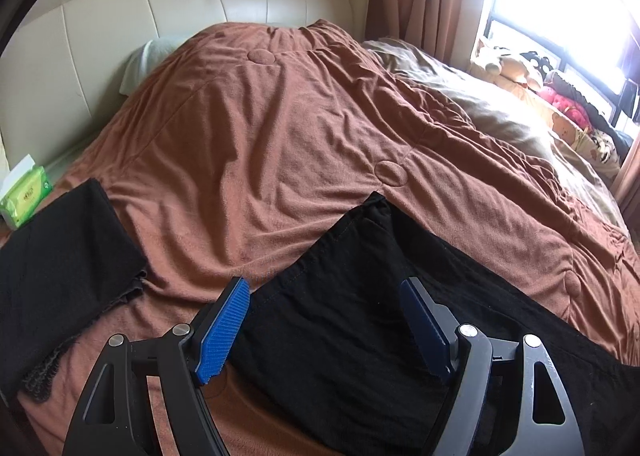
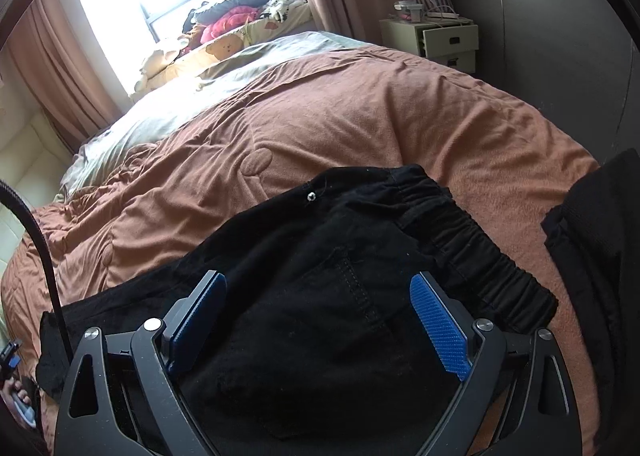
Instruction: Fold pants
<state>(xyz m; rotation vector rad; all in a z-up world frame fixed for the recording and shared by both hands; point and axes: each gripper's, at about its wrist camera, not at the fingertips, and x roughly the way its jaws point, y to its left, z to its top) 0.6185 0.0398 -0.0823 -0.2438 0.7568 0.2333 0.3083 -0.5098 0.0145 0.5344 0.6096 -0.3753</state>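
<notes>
Blue pads (image 1: 224, 326) of left gripper (image 1: 328, 326) spread wide, nothing held, hovering over leg end of black pants (image 1: 344, 296). Right gripper (image 2: 318, 324) likewise wide open, empty, above waist end w/ elastic band (image 2: 472, 252). Pants lay flat-ish on brown blanket (image 1: 260, 144), dark, soft, slightly rumpled. Risk, imo: pinching blanket along w/ fabric, or catching one layer only → crooked fold. 2nd black garment (image 1: 60, 256) nearby could confuse grab.
</notes>
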